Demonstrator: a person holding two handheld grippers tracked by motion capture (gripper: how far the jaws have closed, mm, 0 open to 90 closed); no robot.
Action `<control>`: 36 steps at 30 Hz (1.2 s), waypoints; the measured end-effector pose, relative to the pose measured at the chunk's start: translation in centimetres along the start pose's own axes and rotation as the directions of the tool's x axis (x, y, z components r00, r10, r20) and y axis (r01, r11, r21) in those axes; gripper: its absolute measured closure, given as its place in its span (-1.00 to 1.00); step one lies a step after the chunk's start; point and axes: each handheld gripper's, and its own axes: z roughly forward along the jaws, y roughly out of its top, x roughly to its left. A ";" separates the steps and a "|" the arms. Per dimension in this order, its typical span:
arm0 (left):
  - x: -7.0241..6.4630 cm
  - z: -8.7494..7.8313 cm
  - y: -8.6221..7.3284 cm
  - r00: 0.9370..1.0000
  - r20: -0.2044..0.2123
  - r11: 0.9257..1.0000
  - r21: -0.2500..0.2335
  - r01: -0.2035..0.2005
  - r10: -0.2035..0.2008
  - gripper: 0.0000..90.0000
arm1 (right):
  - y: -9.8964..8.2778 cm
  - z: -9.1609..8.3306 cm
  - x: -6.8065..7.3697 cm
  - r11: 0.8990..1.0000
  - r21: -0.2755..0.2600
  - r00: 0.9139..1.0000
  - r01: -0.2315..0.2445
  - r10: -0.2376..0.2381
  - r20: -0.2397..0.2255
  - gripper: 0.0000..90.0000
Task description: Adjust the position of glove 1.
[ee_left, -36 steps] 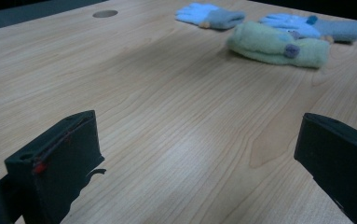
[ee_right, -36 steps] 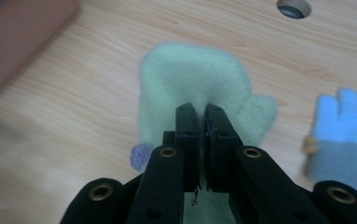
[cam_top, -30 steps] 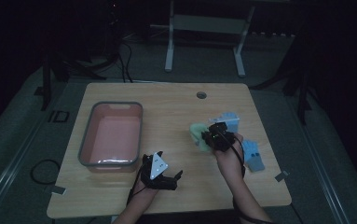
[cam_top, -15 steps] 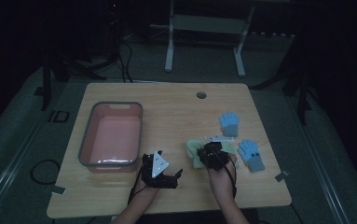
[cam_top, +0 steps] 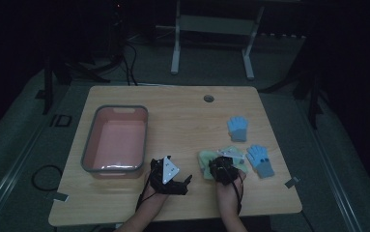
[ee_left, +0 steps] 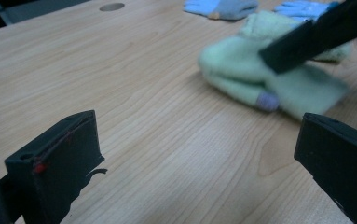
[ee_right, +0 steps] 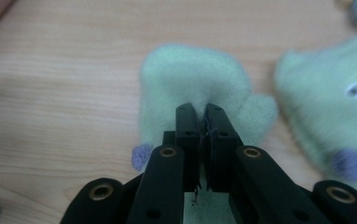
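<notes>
Two pale green mittens with purple tips lie together at the table's front right. My right gripper (ee_right: 204,114) is shut on the edge of the nearer green mitten (ee_right: 190,79), which rests on the wood; the second green mitten (ee_right: 325,102) lies beside it. In the high view the right gripper (cam_top: 222,163) sits over the green mittens (cam_top: 206,160). My left gripper (cam_top: 185,181) rests low near the front edge, open and holding nothing. In its own view the left gripper (ee_left: 197,163) faces the green mittens (ee_left: 241,70).
A pink tub (cam_top: 90,145) with a grey rim stands at the left, with nothing inside. Two blue gloves (cam_top: 238,128) (cam_top: 261,161) lie at the right beyond the mittens. A round cable hole (cam_top: 208,98) sits near the table's far edge.
My right gripper has come down and toward the front edge, bringing the green mitten with it onto the table. The blue gloves are now uncovered. The left gripper has stayed put.
</notes>
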 end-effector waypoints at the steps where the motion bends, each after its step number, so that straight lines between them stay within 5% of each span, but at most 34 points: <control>1: 0.0 0.0 0.0 1.000 0.001 1.000 0.000 0.003 -0.003 -0.99 | -0.2 0.4 0.0 1.000 0.017 1.000 0.006 -0.006 0.003 0.90; 9: 0.0 0.0 0.0 1.000 -0.014 1.000 -0.014 0.003 -0.004 -0.99 | -0.2 0.7 0.2 1.000 0.009 1.000 0.022 -0.022 -0.013 0.67; 15: 0.2 0.0 0.0 1.000 0.003 1.000 -0.018 0.022 -0.022 -0.99 | 1.8 -0.9 0.3 0.992 -0.031 0.991 0.123 -0.125 -0.053 0.45; 20: 0.2 0.1 0.1 1.000 0.005 1.000 -0.015 0.009 -0.009 -0.99 | 4.0 -2.1 -0.9 0.982 -0.044 0.981 0.182 -0.185 -0.052 0.42; 29: 0.1 0.1 0.1 1.000 0.010 1.000 -0.023 -0.001 0.001 -0.99 | 6.1 -2.6 -4.5 0.977 0.011 0.973 0.211 -0.209 -0.101 0.43; 36: 0.0 0.0 0.0 1.000 0.017 0.999 -0.037 -0.021 0.022 -0.99 | 6.5 -3.0 -7.2 0.956 0.052 0.953 0.290 -0.283 -0.111 0.43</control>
